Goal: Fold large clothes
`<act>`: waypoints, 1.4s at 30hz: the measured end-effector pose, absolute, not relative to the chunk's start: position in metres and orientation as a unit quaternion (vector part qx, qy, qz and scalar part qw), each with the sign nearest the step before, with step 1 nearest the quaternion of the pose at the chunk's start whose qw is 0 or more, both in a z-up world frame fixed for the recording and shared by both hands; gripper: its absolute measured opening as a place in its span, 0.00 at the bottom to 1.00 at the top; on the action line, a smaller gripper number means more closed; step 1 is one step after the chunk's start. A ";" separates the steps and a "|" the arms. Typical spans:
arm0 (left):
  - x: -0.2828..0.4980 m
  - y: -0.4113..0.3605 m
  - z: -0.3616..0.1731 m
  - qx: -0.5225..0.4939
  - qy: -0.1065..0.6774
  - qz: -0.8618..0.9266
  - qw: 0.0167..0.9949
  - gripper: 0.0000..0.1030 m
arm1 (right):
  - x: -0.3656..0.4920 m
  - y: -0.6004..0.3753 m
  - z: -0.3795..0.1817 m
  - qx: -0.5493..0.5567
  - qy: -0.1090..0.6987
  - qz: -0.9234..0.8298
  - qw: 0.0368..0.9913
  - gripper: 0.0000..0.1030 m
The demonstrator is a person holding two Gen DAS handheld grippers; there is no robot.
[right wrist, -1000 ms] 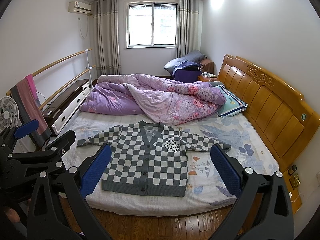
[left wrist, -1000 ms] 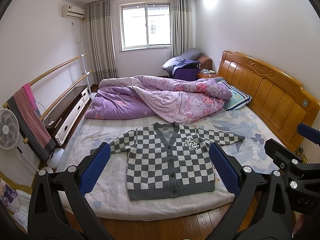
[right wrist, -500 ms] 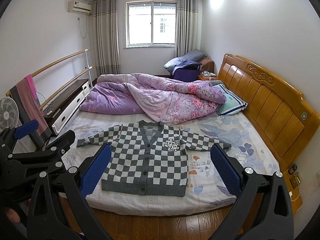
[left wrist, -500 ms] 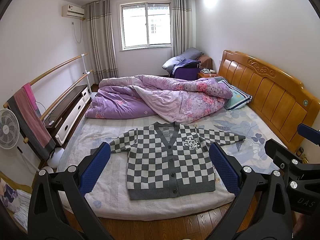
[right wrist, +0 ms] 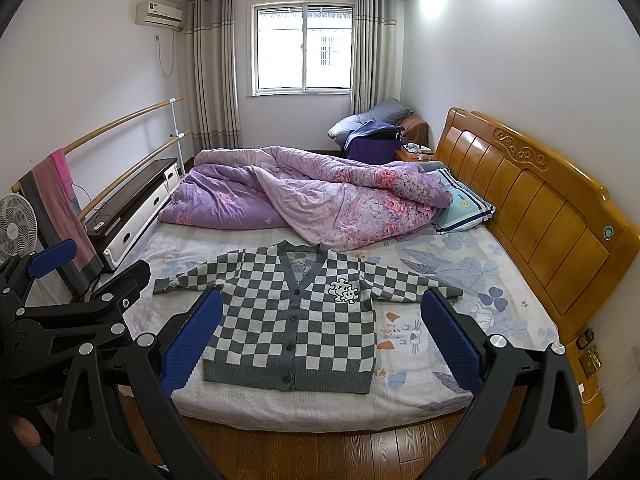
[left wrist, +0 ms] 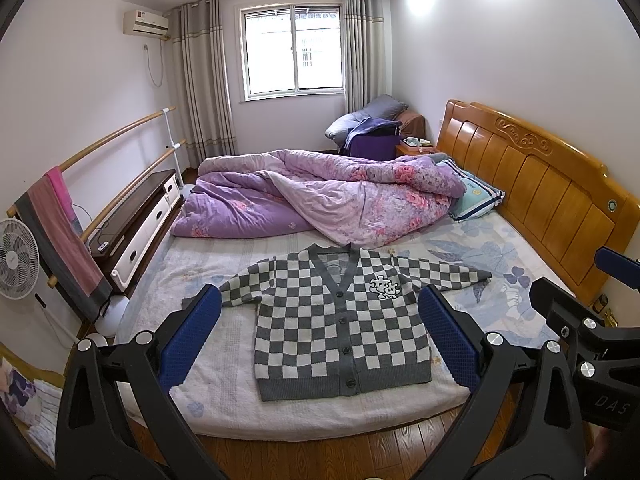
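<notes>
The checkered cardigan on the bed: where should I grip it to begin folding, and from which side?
Grip the cardigan at a sleeve cuff, coming from that outer side: it lies flat, buttoned, sleeves spread, so the sleeves probably fold in first.

White-walled bedroom, lit by window (left wrist: 294,50) w/ grey curtains (left wrist: 204,80). AC unit (left wrist: 145,24) is mounted top left. Wood floor (right wrist: 320,448) is seen below bed (right wrist: 408,396); wooden headboard (left wrist: 540,196) set at right, fan (left wrist: 16,260) at left.
</notes>
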State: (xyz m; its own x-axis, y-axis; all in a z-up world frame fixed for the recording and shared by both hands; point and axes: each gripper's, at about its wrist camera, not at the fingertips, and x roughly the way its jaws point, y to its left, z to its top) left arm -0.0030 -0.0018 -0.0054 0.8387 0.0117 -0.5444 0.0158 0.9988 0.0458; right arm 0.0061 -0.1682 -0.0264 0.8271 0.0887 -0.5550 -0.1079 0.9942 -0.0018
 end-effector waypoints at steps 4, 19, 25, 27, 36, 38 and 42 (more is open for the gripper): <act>-0.003 -0.002 -0.005 0.024 0.285 -0.001 0.958 0.96 | 0.006 -0.168 -0.027 -0.017 0.289 0.051 0.956 0.93; -0.002 0.003 -0.012 0.025 0.286 -0.001 0.958 0.96 | 0.006 -0.169 -0.028 -0.016 0.290 0.052 0.956 0.93; -0.002 0.002 -0.011 0.025 0.287 -0.001 0.958 0.96 | 0.006 -0.170 -0.028 -0.016 0.290 0.052 0.955 0.93; -0.002 0.002 -0.013 0.025 0.286 -0.002 0.958 0.96 | 0.006 -0.169 -0.028 -0.016 0.290 0.051 0.956 0.93; -0.002 0.001 -0.012 0.025 0.287 -0.002 0.958 0.96 | 0.009 -0.167 -0.032 -0.015 0.292 0.050 0.955 0.93; -0.002 0.001 -0.012 0.025 0.287 -0.002 0.958 0.96 | 0.009 -0.167 -0.032 -0.015 0.293 0.050 0.955 0.93; -0.001 0.001 -0.012 0.026 0.287 -0.001 0.958 0.96 | 0.009 -0.167 -0.032 -0.016 0.292 0.050 0.955 0.93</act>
